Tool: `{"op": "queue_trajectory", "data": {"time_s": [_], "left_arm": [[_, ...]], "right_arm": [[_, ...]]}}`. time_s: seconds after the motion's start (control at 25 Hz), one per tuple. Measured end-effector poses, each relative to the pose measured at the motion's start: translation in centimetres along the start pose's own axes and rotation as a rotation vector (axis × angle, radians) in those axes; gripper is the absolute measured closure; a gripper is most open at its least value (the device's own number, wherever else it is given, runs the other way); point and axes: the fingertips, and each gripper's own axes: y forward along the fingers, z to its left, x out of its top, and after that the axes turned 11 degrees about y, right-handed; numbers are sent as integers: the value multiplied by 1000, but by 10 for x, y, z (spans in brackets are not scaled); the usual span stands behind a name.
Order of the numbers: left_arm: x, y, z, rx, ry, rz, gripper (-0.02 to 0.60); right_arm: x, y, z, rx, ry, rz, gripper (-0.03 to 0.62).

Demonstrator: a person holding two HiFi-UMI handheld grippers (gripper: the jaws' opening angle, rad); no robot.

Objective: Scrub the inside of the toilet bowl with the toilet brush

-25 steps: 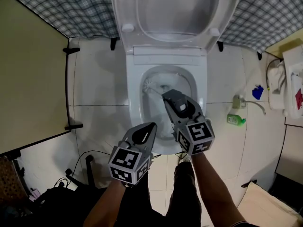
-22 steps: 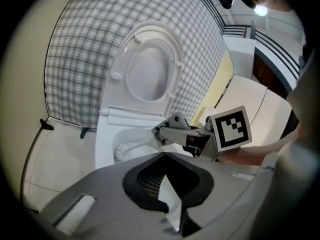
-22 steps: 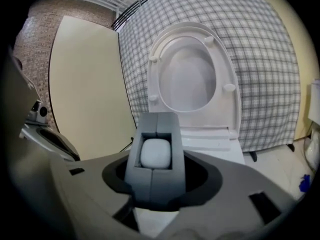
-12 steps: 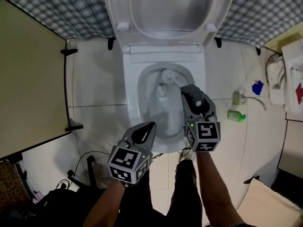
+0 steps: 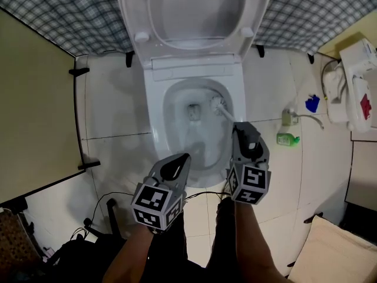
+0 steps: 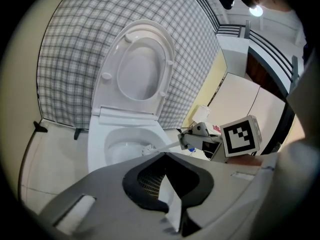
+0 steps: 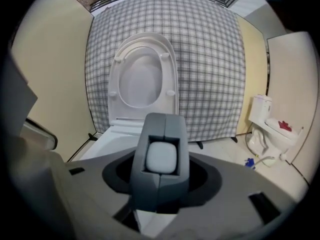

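Observation:
The white toilet bowl [image 5: 154,122] stands with its seat and lid [image 5: 194,10] raised against the plaid wall. The white brush head [image 5: 218,104] rests low against the right inner wall of the bowl. Its handle runs back into my right gripper [image 5: 238,127], which hangs over the bowl's front right rim. That gripper [image 7: 161,121] is shut on the handle's rounded end [image 7: 161,157], and its jaws have just been closing a little tighter on it. My left gripper [image 5: 184,157] hovers at the bowl's front edge, shut and holding nothing. In the left gripper view [image 6: 165,156] the brush head [image 6: 148,148] shows inside the bowl.
A green bottle [image 5: 287,139] and a blue item [image 5: 312,104] lie on the floor right of the toilet, beside a white fixture [image 5: 359,81]. A beige partition [image 5: 35,105] closes the left side. Black cables [image 5: 100,208] trail near the person's feet.
My right gripper has swung to the right, carrying the brush head from the bowl's left wall, round the back, to its right wall. The left gripper has stayed put.

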Motion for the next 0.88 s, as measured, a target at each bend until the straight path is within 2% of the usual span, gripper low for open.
{"op": "queue_trajectory", "data": {"time_s": [0.32, 0.64, 0.88], "left_arm": [[-2, -11, -8, -5, -9, -18, 571], [-13, -20, -12, -1, -34, -19, 571], [-17, -22, -14, 3, -41, -14, 571]], "right_arm": [[-35, -51, -12, -73, 25, 82, 393], [-67, -94, 2, -58, 13, 163, 402], [-69, -93, -1, -54, 29, 172, 402]]}}
